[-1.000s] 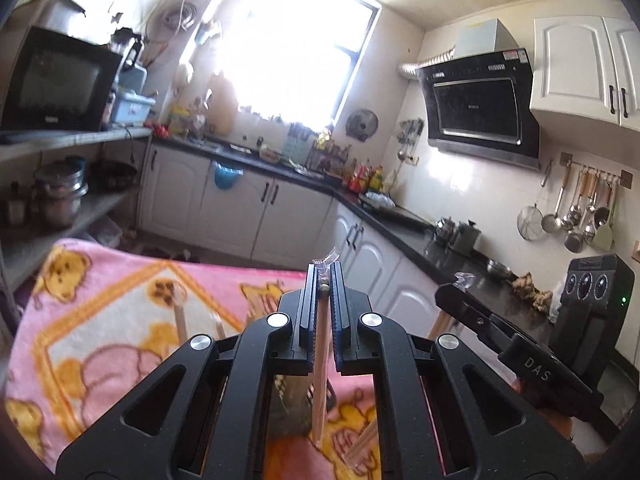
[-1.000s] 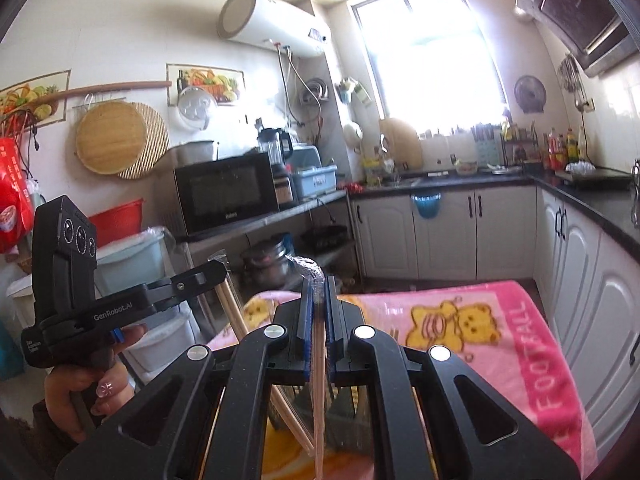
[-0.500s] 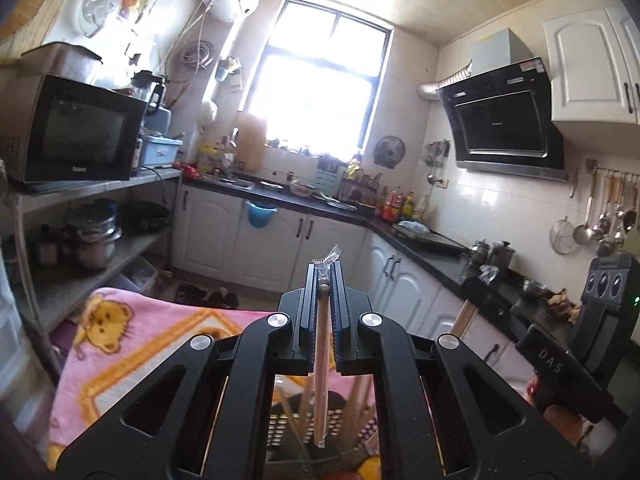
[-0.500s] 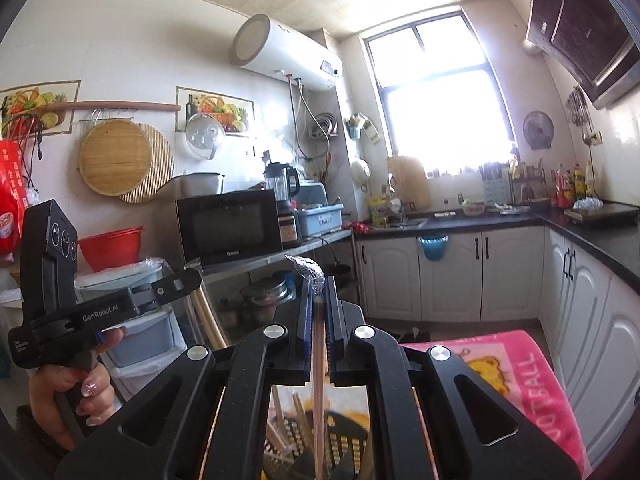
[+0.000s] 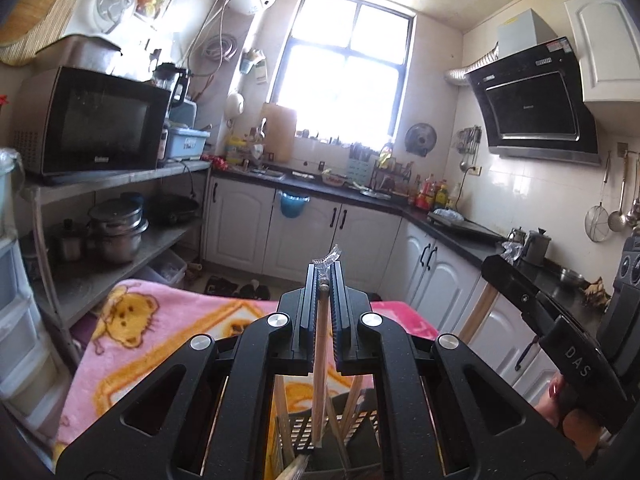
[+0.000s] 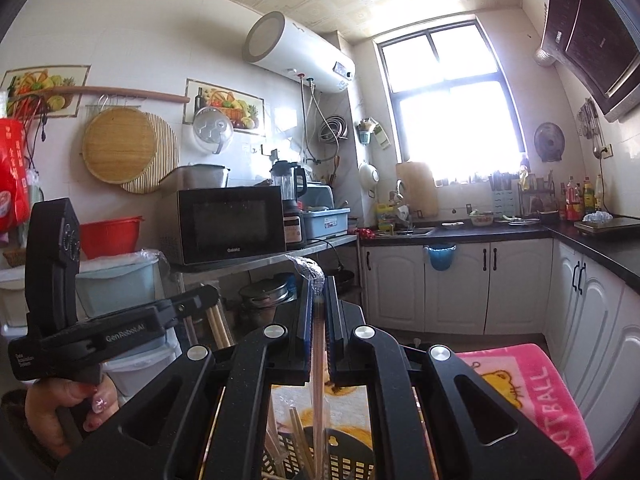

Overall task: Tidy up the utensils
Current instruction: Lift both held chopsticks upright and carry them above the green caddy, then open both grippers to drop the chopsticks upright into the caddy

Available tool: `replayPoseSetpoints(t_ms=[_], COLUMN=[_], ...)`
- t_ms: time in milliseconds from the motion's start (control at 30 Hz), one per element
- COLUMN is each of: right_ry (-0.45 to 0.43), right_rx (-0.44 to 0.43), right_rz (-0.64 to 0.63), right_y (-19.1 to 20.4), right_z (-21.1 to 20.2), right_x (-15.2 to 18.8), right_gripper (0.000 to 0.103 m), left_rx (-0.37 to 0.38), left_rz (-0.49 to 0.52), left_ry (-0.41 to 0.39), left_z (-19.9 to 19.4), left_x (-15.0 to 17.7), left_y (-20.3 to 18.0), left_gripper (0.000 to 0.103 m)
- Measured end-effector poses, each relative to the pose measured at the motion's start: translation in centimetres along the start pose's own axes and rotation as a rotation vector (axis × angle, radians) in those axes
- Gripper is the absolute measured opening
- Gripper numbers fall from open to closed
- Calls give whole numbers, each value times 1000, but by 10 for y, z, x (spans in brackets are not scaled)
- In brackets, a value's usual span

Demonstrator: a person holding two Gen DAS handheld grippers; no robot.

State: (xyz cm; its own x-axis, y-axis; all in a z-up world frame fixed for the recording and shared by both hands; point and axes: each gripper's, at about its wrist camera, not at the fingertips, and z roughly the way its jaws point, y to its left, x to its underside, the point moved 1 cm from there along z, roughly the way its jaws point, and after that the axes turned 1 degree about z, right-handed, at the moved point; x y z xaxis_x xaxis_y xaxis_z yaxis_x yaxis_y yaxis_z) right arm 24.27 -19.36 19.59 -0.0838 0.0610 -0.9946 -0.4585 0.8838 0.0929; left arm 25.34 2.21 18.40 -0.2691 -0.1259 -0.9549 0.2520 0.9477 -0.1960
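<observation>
Chopsticks hang upright from both grippers, likely so they can drop end-first into the dark slotted basket (image 5: 316,432) below. Left gripper (image 5: 323,280) is clamped on one wrapped chopstick (image 5: 319,360); right gripper (image 6: 316,292) pinches another chopstick (image 6: 318,380). Only the right view shows the hand (image 6: 68,408) holding the left tool; the left view shows the pink blanket (image 5: 152,332) more fully.

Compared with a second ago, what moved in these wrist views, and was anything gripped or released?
Both views shifted off the pink cartoon blanket; the black slotted utensil basket has come into sight below the grippers. Nothing was released: the left gripper stays shut on its wooden chopstick, the right gripper on its plastic-wrapped chopstick.
</observation>
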Motion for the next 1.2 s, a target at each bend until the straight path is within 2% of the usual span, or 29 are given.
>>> replayPoseSetpoints(t_ms=[700,833,967,1067,1200], right_ry=[102,116,123,135,153], right_rx=[15,24,37,51,72], right_rz=[12,28,34,52,63], right_y=[-4,-7,-8,-11,-15], right_z=[24,20,15,8,-1], right_x=[53,58,60,63,66], right_gripper=[6,18,22,30,33], left_rx=[13,22,30,31,31], left_rz=[-16,-15,-8,-2,8], left_ry=[117,134,150,160,174], left_z=[36,36,33,30,26], left_x=[50,56,60,63,67], left_y=[2,0,-3,-5,-7], left_gripper=[4,4,4,14,23])
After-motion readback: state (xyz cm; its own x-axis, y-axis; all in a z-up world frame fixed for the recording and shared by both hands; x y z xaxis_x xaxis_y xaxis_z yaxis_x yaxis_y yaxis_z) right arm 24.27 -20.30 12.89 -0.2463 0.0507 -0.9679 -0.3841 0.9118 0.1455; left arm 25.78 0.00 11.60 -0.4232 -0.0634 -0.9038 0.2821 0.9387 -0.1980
